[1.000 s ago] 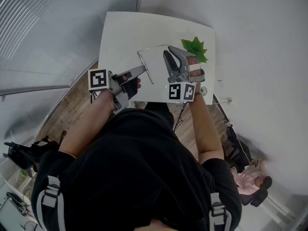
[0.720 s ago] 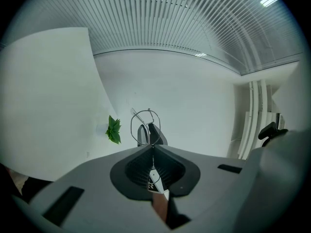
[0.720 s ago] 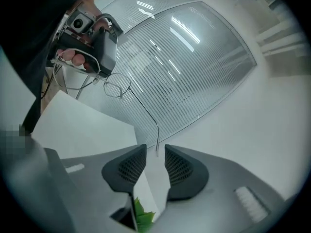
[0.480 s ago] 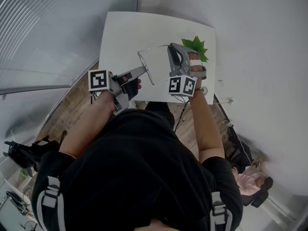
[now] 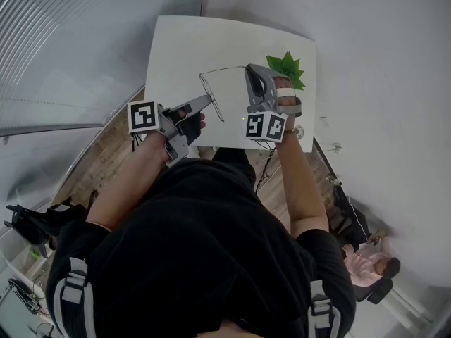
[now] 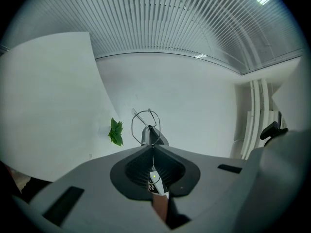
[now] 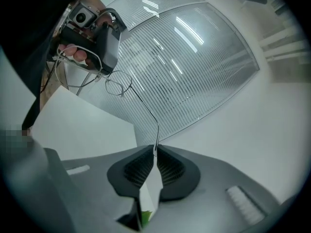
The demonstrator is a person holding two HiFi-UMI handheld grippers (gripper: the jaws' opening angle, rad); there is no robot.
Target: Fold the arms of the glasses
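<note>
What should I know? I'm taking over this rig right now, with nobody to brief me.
Left gripper: shut on the thin wire-framed glasses at the lens rim, holding them over the white table.
Right gripper: its jaws have just been closing and now pinch the end of one glasses arm.
Done: both grips are taken.
Left: that arm stands straight out, unfolded. Swing it in toward the frame, then probably the other arm, which I cannot make out.
A green leafy plant sits beside the right gripper.

My left hand-held gripper (image 5: 206, 101) points level, clamped on the glasses (image 7: 118, 83). My right hand-held gripper (image 5: 251, 70) tilts slightly down, its jaws just closing on 1 arm tip.
</note>
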